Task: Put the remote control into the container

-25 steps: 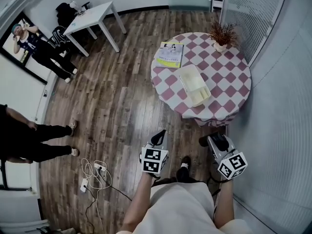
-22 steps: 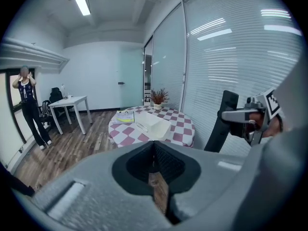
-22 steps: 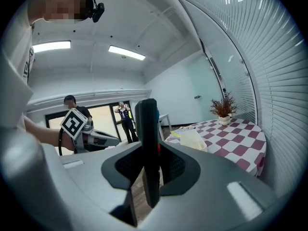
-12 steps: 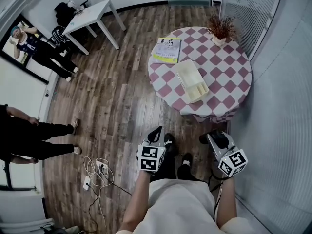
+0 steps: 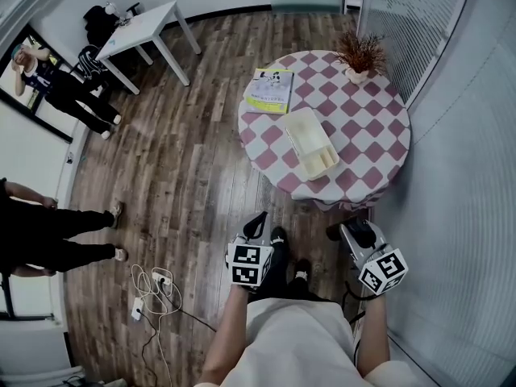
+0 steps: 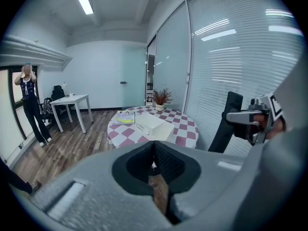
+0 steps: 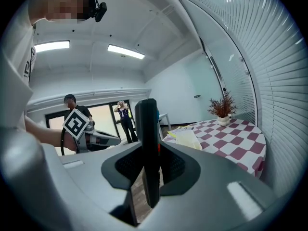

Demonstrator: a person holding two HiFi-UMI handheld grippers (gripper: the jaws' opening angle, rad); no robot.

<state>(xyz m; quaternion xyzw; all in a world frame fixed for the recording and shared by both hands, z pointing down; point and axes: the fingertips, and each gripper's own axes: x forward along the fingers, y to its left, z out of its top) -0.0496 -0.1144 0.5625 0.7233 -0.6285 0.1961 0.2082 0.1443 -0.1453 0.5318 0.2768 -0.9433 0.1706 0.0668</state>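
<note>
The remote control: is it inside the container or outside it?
Outside. The remote control stands clamped in the jaws of the right gripper; the container lies apart, on the checked table.

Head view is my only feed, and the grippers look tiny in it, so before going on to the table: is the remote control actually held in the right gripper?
Observer: Yes. The right gripper view shows the right gripper shut on the remote control, which stands upright between the jaws.
Operator: And the left gripper?
Observer: The left gripper view shows the left gripper shut, with nothing between its jaws.
</note>
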